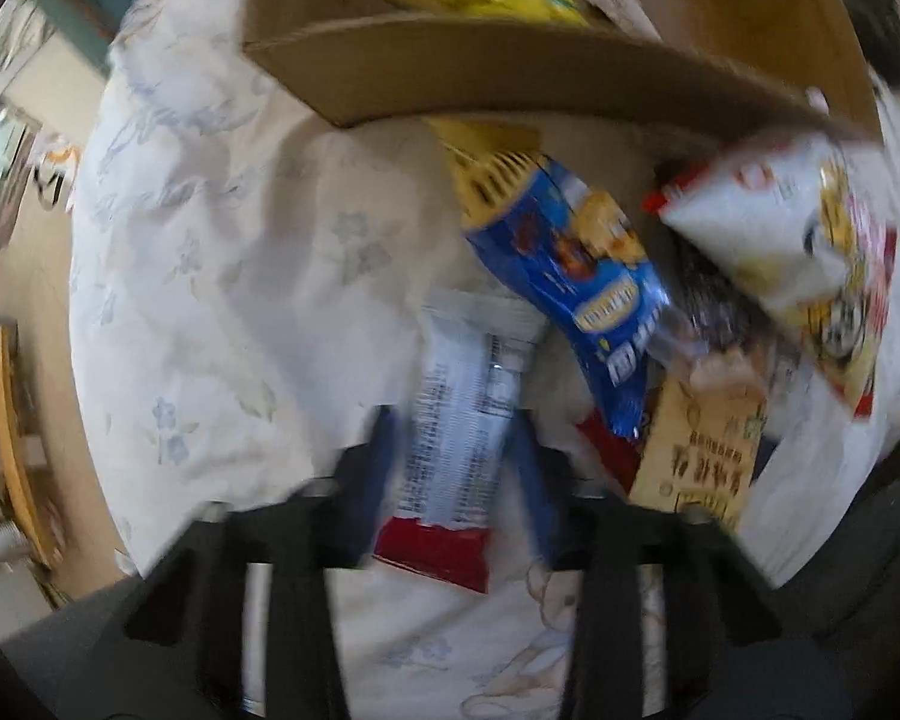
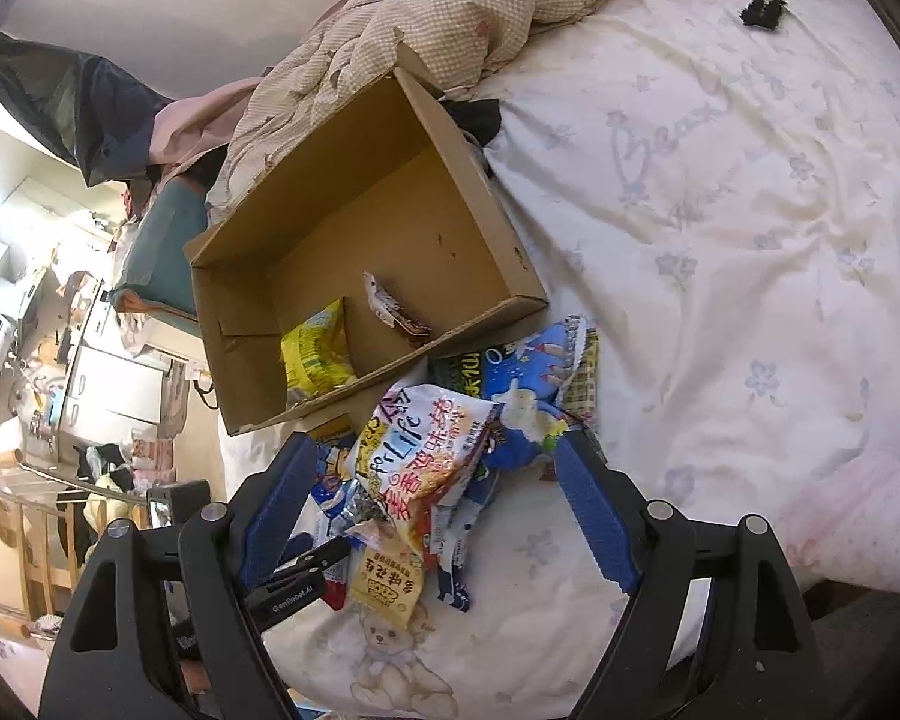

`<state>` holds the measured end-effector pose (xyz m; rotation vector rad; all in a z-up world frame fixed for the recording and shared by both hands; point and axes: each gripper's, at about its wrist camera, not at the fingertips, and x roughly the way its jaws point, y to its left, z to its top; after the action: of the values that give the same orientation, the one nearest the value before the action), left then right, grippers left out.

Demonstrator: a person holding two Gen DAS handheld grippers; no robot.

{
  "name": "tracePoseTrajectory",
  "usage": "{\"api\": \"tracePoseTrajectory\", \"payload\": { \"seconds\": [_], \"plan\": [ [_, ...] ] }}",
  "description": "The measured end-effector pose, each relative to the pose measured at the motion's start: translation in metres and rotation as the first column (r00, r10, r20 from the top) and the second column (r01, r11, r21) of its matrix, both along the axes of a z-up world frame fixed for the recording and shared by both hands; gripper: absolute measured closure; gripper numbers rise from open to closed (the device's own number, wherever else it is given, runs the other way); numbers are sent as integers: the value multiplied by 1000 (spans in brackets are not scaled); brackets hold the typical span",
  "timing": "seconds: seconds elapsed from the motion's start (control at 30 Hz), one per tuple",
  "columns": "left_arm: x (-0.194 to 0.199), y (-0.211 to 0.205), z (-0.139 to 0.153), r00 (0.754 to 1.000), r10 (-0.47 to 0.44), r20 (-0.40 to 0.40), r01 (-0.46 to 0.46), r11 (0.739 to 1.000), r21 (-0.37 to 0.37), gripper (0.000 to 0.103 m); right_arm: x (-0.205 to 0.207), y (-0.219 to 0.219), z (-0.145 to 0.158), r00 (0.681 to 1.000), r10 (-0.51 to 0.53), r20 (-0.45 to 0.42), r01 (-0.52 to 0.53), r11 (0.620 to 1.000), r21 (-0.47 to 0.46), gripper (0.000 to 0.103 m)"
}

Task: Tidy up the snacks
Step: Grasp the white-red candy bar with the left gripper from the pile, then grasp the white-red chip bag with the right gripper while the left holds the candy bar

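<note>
Two pairs of black tongs with blue pads work over a heap of snack packets on a pale floral bedsheet (image 2: 720, 192). The left tongs (image 1: 456, 450) point straight down with the jaws drawn close on a long white-and-red printed wrapper (image 1: 459, 414), which runs up between the pads; the picture is smeared, so I cannot tell for sure that both pads press on it. Just to the right of those tongs lie a blue biscuit packet with a yellow end (image 1: 570, 252), a tan paper sachet with dark print (image 1: 705, 450) and, farther right, a white-and-red crinkled bag (image 1: 798, 240).

The right tongs (image 2: 432, 474) stand wide apart and hold nothing (they tilt downward over the heap). Between and just ahead of their pads sits a white bag with red and blue lettering (image 2: 426, 450), with a blue-and-white packet (image 2: 528, 390) beyond its right side.

Beyond the heap, touching its far edge, is a shallow open brown cardboard box (image 2: 390, 192). Inside it lie a yellow crinkled packet (image 2: 315, 354) in the near left corner and a small brown-and-white wrapper (image 2: 396, 309) beside it.
</note>
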<state>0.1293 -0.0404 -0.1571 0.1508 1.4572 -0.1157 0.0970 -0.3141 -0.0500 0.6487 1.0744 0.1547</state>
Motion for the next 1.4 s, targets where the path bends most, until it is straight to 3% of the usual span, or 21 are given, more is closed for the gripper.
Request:
{"api": "tracePoseTrajectory", "payload": {
  "seconds": [0.07,0.17,0.3,0.4,0.57,0.7,1.0,1.17,1.4],
  "plan": [
    [-5,-7,2,999,-33,6,33,999,29,76,0,-2,-2,1000,-8,-7,8,1000,7,19],
    [-12,-8,12,1000,-18,9,18,1000,10,76,1,-2,-4,1000,-13,-18,13,1000,18,19],
    [-22,5,43,997,60,39,-57,995,-80,76,4,2,-11,999,13,-37,-10,995,96,19],
    [-33,18,73,987,124,105,-107,983,-150,76,9,6,-25,996,33,-88,-20,988,150,20],
    [-43,39,99,964,205,167,-171,965,-200,76,19,21,-51,979,81,-186,-46,982,182,29],
    [-36,51,104,959,211,187,-168,960,-224,76,24,32,-61,971,97,-219,-59,983,172,38],
    [-17,51,98,963,207,173,-159,954,-255,76,45,56,-82,953,105,-284,-74,990,120,38],
    [-15,49,98,961,216,172,-166,950,-266,76,43,56,-76,958,135,-252,-114,989,96,68],
    [-16,49,96,957,229,180,-180,950,-254,76,19,52,-49,961,224,-163,-209,972,109,73]
  ]
}}
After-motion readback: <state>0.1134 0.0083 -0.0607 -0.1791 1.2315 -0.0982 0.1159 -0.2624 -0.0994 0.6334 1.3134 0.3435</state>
